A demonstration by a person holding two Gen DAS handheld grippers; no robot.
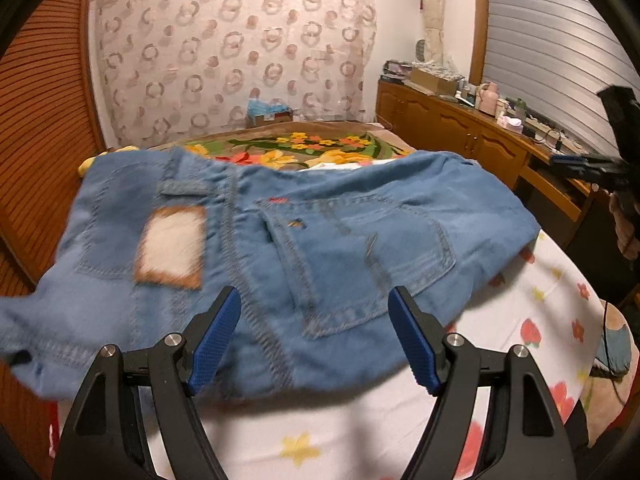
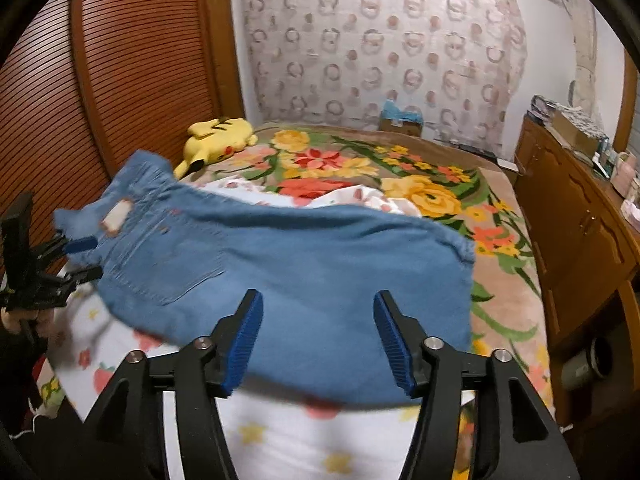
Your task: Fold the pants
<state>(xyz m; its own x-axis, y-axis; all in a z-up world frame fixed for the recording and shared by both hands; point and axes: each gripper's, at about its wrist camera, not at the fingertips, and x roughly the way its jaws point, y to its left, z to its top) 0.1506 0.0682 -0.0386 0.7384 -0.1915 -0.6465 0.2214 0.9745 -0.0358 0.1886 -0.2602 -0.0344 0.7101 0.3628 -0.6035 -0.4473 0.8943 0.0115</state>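
Note:
Blue jeans (image 1: 320, 240) lie folded across a white flowered sheet (image 1: 328, 428) on the bed, back pocket and leather waist patch (image 1: 172, 246) facing up. My left gripper (image 1: 314, 336) hovers open over their near edge, with nothing pressed between its blue pads. In the right wrist view the jeans (image 2: 320, 264) stretch from the waist at left to the fold at right. My right gripper (image 2: 320, 340) stands open above their near edge, clear of the cloth. The left gripper (image 2: 84, 260) shows at the waist corner there. The right gripper (image 1: 576, 166) shows at the far right in the left wrist view.
A floral blanket (image 2: 360, 168) covers the far half of the bed, with a yellow plush toy (image 2: 220, 138) on it. A slatted wooden door (image 2: 120, 80) flanks the left side. On the right runs a cluttered wooden cabinet (image 2: 576, 216), with a mug (image 2: 586, 364) on the floor.

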